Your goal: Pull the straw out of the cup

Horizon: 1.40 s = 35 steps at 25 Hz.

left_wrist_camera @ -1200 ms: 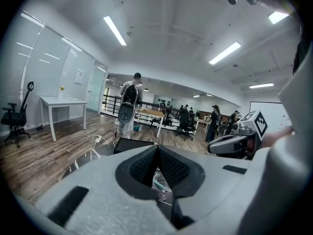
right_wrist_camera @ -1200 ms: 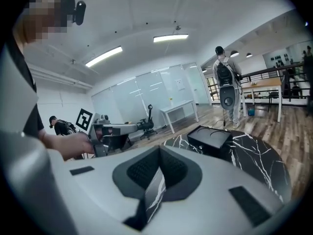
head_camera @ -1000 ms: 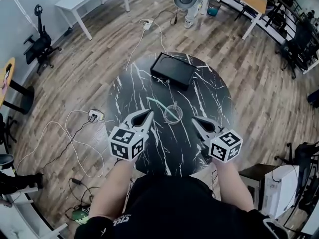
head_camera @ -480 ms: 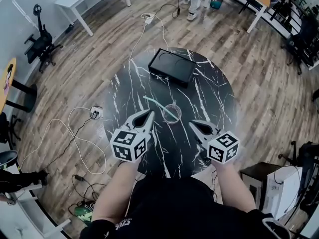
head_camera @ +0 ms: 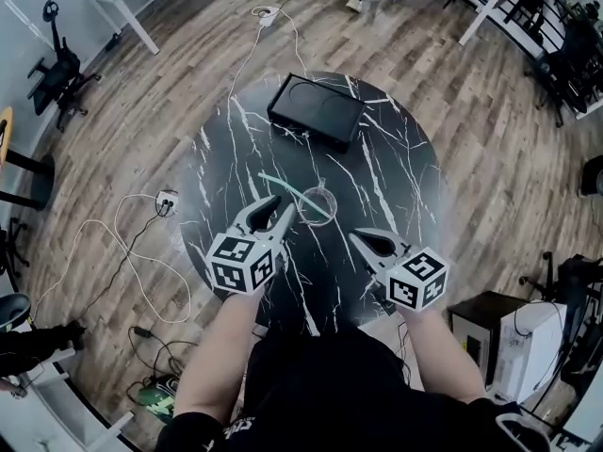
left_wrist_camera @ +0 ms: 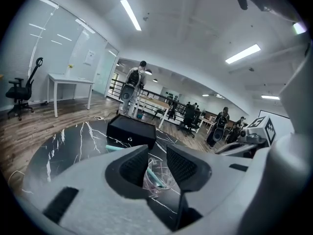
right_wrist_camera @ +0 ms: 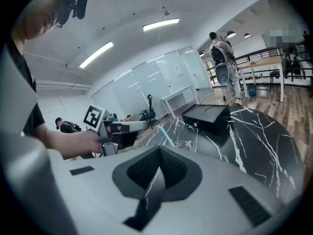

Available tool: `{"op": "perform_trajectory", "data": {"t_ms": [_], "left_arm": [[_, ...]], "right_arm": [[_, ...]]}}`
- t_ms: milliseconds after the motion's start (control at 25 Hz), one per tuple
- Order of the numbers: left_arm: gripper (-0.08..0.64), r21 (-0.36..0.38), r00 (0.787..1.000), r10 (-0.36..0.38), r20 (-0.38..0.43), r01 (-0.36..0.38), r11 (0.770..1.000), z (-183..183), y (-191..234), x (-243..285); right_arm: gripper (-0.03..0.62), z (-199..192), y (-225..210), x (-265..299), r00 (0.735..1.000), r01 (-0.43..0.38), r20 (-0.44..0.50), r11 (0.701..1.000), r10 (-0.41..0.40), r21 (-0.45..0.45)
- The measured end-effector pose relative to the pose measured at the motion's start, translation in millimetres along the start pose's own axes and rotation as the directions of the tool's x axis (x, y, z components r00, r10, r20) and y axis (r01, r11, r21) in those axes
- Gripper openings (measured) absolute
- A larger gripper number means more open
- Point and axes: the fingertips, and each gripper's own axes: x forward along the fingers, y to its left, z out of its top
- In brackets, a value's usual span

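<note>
On the black, white-veined round table, hovering low with left gripper, jaws just having been opening, now standing apart, nothing between the pads. Sighting the clear cup just ahead, near table centre, teal straw leaning out over its rim. Holding right gripper clenched on nothing. Risking tipping or dragging the light cup by tugging the straw sideways unbraced. Counting one cup, one straw, one black box, two grippers.

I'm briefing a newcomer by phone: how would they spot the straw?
Find the round black marble table with a black box on its far side. Near the middle stands a clear cup; the straw leans out of it leftward, the only thin teal thing there.
</note>
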Motion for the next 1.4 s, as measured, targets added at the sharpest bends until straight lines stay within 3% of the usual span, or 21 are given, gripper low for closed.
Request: {"op": "perform_trajectory", "data": {"t_ms": [160,600,800,960,1160,1320,1400], "left_arm": [[0.193,-0.016,1.0,0.0,-0.012,0.0,1.0,-12.8,7.4,10.9],[0.222,-0.045,0.998,-0.029,-0.062,0.027,0.999,-35.9,26.0,38.2],[0.225,-0.104,0.998,-0.022,-0.064,0.015,0.994,-38.4,38.2,53.8],[0.178,-0.114,0.999,-0.017,-0.047,0.012,0.993,-32.5,40.8,60.1],[0.17,-0.123,0.998,-0.004,-0.065,-0.004,0.992,-33.4,39.7,62.6],[0.064,-0.134,0.999,0.021,-0.047,-0.027,0.991,-26.7,39.0,61.9],[0.051,-0.13,0.999,0.012,-0.038,-0.017,0.991,-20.8,32.3,57.8]], "right_arm": [[0.006,-6.0,-7.1,-3.5,1.0,0.02,-0.023,1.0,-0.02,0.0],[0.006,-11.3,-6.0,-0.9,0.999,0.034,-0.036,0.999,-0.034,0.004],[0.006,-11.5,-5.2,-2.1,0.999,0.042,-0.033,0.999,-0.042,0.006],[0.006,-10.3,-9.0,-9.7,0.998,0.062,-0.024,0.998,-0.062,0.009],[0.006,-10.5,-8.7,-23.5,0.997,0.079,-0.018,0.997,-0.079,0.012],[0.006,-6.1,-12.0,-33.2,0.996,0.091,-0.008,0.996,-0.091,0.009],[0.006,-2.1,-11.7,-36.9,0.996,0.089,0.001,0.996,-0.089,0.01]]}}
